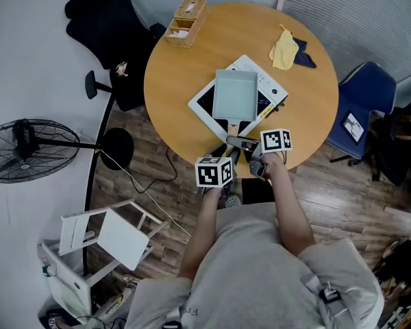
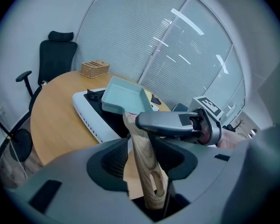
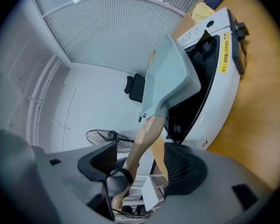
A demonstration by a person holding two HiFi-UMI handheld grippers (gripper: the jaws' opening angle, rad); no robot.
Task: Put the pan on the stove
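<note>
pan [image 1: 234, 93] sits on stove [image 1: 204, 104], mid counter [image 1: 185, 67]. left tongs [image 2: 144, 160] and right tongs [image 3: 140, 164] gape wide, wooden handle [image 2: 139, 141] loose between jaws, unpinched. placement looks done; next: back both off without nudging it.

Yellow label [image 3: 223, 55] on stove [image 3: 226, 104] side: print too blurred to read. Nothing else legible.

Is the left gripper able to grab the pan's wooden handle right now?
Probably yes. The wooden handle already lies between the open jaws of the left gripper, with nothing blocking it. The right gripper has its open jaws around the same handle, nearer the pan.
</note>
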